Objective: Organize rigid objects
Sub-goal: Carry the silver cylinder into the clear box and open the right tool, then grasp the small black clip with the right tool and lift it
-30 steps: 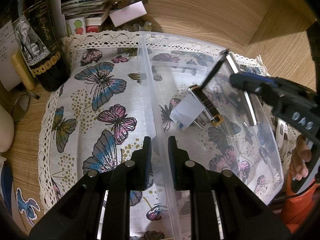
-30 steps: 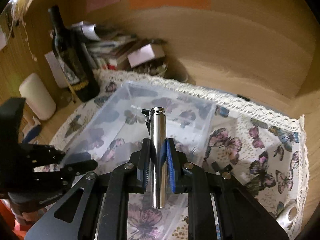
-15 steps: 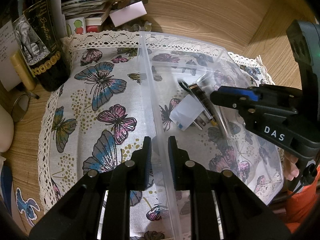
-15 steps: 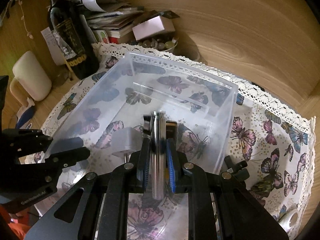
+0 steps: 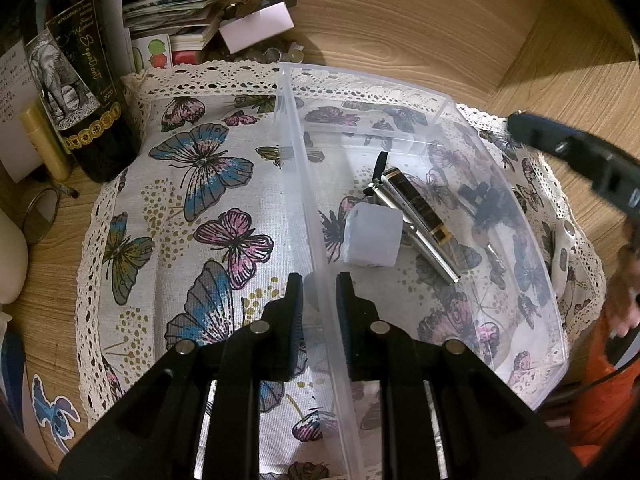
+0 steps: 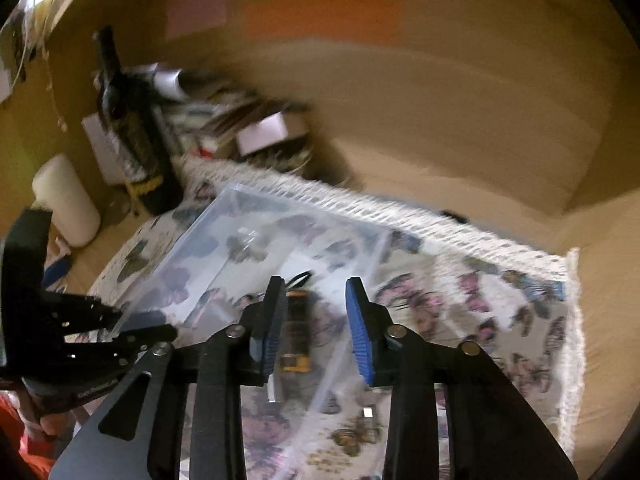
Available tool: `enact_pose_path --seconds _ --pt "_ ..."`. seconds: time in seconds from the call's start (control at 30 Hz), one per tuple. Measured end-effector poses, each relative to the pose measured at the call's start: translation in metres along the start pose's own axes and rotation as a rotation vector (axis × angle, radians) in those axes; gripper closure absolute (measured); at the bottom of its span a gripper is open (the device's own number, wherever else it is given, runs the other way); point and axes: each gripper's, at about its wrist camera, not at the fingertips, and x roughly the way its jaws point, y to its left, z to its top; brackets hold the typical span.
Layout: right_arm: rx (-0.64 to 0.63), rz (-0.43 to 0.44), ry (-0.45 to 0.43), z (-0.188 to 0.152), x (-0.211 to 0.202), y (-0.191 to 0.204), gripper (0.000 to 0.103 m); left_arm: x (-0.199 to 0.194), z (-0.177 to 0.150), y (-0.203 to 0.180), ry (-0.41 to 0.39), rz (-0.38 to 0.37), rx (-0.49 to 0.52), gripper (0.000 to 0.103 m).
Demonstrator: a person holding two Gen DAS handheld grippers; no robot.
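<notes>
Left wrist view is sharp. It shows the left tongs (image 5: 319,304) clamped together on the near wall of the clear plastic bin (image 5: 536,240), one pad inside, one outside. The bin sits on a butterfly-print cloth (image 5: 192,208) with a lace edge, spread on the wooden counter (image 5: 420,28). On the bin floor: a white plug adapter (image 5: 374,236), a black-and-gold lighter (image 5: 418,210) and, touching it on the near side, a silver metal tube (image 5: 430,254). All three lie beyond and to the right of the left pads, well apart from them. A dark clip (image 5: 482,204) shows through the far wall; inside or outside the bin, cannot tell. The right tongs (image 5: 576,158) enter at the right edge, above the bin's far rim; their state does not show here

Right wrist view is motion-blurred. It gives what the left view lacks: the right tongs (image 6: 318,320) with jaws apart and opening, blue pads (image 6: 360,332) bare, nothing pressed between them. The lighter (image 6: 297,332) and the tube's end (image 6: 272,390) appear below the gap, close to the left pad, lying in the bin. The left tongs (image 6: 132,326) show at the left edge on the bin wall. Wine bottle (image 6: 132,132) and a cream cylinder (image 6: 66,200) stand beyond the cloth; the bottle's elephant label reads only in the left view
</notes>
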Motion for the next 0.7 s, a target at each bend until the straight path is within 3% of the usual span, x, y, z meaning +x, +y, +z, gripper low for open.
enact_pose_path --seconds 0.13,0.27,0.7 --pt "0.052 -0.068 -0.041 -0.002 -0.016 -0.025 0.063 0.0 0.0 0.0 0.0 0.0 -0.001 0.086" --pt "0.109 -0.101 -0.013 -0.009 -0.012 -0.048 0.063 0.0 0.0 0.0 0.0 -0.001 -0.001 0.086" --pt "0.145 -0.092 0.198 -0.054 0.053 -0.066 0.063 0.0 0.0 0.0 0.001 0.0 -0.001 0.086"
